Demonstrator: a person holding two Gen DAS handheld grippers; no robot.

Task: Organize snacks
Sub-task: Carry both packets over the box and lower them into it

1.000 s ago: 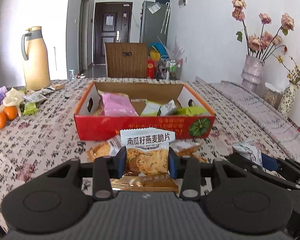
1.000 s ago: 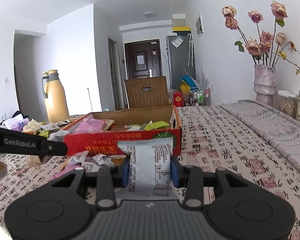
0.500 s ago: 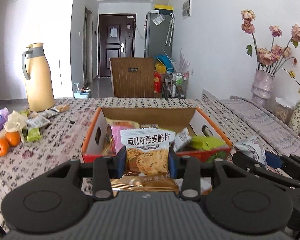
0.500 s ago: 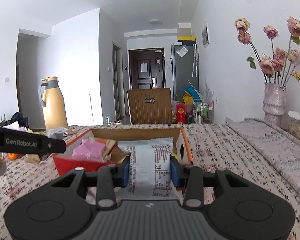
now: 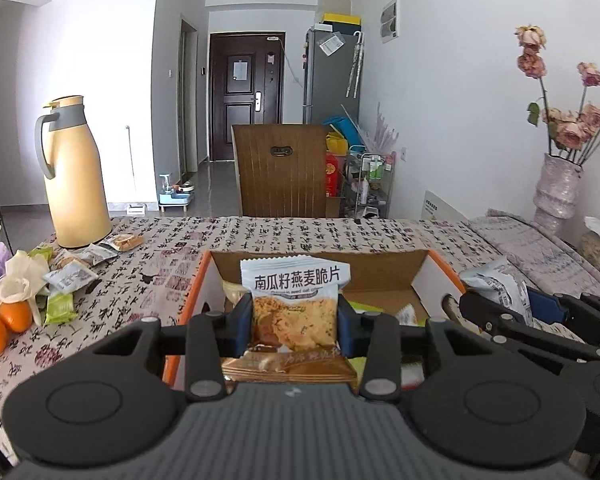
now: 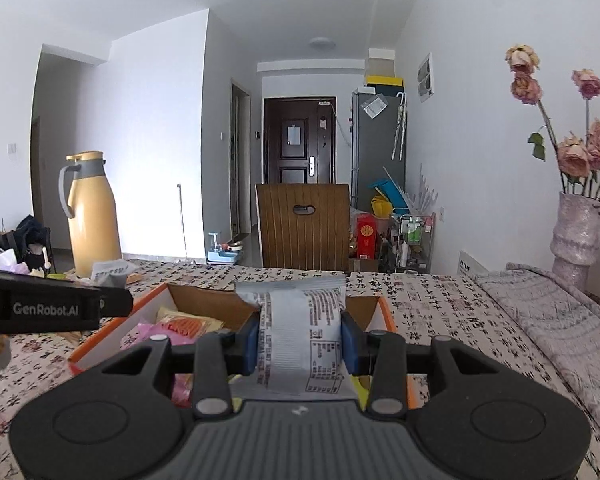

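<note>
In the left wrist view, the left tool (image 5: 295,322) is clenched on a glossy oat crisp packet (image 5: 295,308), flat and rectangular with a crimped white top and a gold foil bottom, its blue pads pressing both side edges. The packet hangs above the open cardboard box (image 5: 436,276), whose orange-edged walls and plain brown inside frame it from 9 to 3 o'clock. At 9 o'clock on the patterned cloth of the tabletop (image 5: 284,236) lie round oranges (image 5: 4,322) and crinkled loose wrappers (image 5: 70,280); a smooth yellow jug (image 5: 74,176) stands at 10 o'clock. At 3 o'clock the right tool (image 5: 512,312) shows from the side. The right wrist view gives the back of a matte grey packet (image 6: 300,340), printed with small text, grasped by the right tool (image 6: 300,344) over the box's right half. Only here do a pink pouch (image 6: 140,330) and an orange packet (image 6: 188,324) show inside the box at 9 o'clock. Bare cloth runs from 1 to 4 o'clock.
</note>
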